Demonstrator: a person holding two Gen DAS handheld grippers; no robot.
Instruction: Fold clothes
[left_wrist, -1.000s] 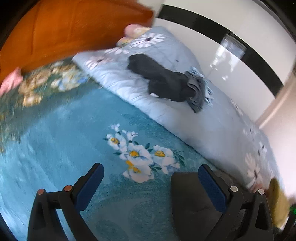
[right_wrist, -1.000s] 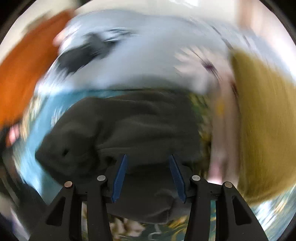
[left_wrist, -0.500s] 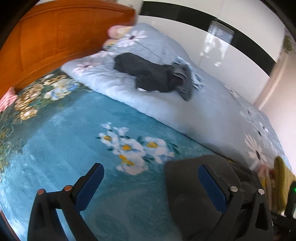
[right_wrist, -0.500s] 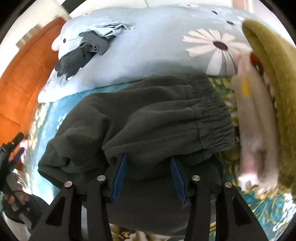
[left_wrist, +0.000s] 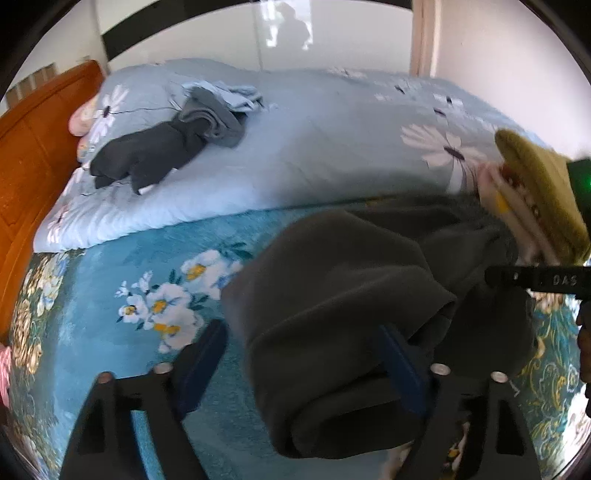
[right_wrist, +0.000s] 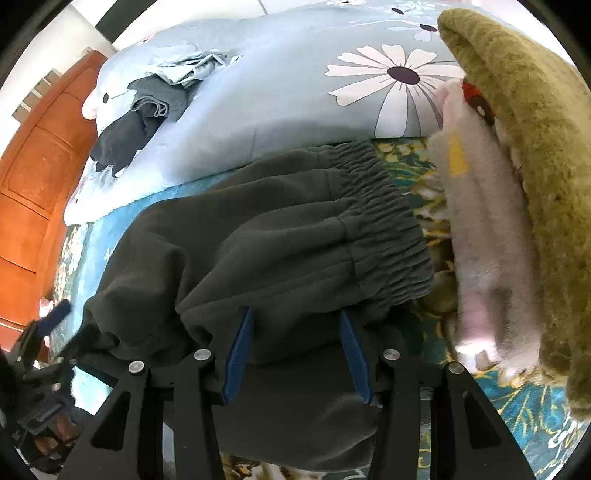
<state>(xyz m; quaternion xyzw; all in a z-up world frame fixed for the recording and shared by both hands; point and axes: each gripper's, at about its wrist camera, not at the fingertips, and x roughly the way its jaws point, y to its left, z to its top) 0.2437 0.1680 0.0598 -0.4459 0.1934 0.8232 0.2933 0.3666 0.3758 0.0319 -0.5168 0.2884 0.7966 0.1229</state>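
The dark fleece trousers (right_wrist: 280, 236), thick, limp and bulky, lie folded on the bed's teal blanket (left_wrist: 110, 280); the right gripper (right_wrist: 295, 354) clamps their near fold, the left gripper (left_wrist: 306, 365) is closing on the rolled end, best gripped through all layers.

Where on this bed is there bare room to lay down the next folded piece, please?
The teal floral blanket is bare between the wooden headboard, the pale blue duvet and the dark green trousers. The duvet's middle is also free. Crowded: the dark clothes pile near the headboard, and the stacked fleece items beside the trousers' waistband.
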